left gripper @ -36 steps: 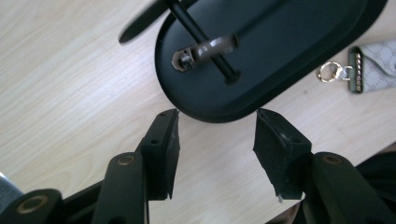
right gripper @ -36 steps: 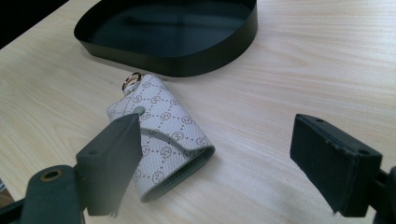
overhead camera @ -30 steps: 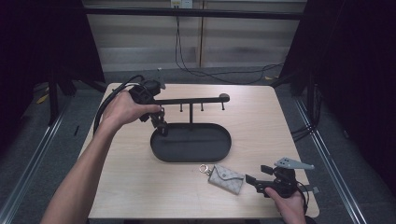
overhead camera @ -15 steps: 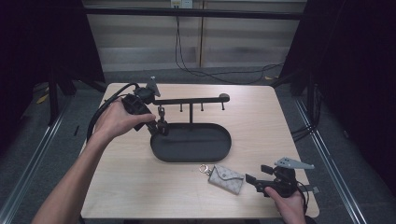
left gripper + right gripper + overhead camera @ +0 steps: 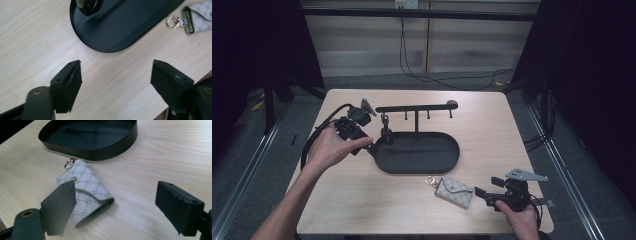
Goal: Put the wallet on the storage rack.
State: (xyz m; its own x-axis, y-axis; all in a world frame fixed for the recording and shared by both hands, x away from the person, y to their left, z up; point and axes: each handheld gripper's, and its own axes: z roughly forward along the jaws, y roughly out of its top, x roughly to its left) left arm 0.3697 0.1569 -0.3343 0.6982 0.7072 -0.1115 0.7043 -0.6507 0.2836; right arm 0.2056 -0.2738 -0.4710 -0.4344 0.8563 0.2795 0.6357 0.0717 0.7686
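Right gripper (image 5: 484, 193) at the near right table edge, jaws spread wide, gripping nothing; left gripper (image 5: 371, 146) farther off by the tray's left end, jaws also apart and empty.

Near: right hand (image 5: 519, 220) sits at the table's (image 5: 362, 200) front edge, no room behind it; bare wood lies ahead and to the gripper's right. Patterned key pouch (image 5: 86, 195) lies flat just ahead of the right gripper, apart from it; its near corner is hidden behind one jaw in the right gripper view, and its ring (image 5: 69, 162) points at the black oval tray (image 5: 100, 152). Farther: the left gripper's jaws hover just off the tray rim, not touching, with bare wood between them. Tray's far part is cut off in the left gripper view. Behind the tray stands a hook rack (image 5: 414, 107); its pegs are too small to make out.
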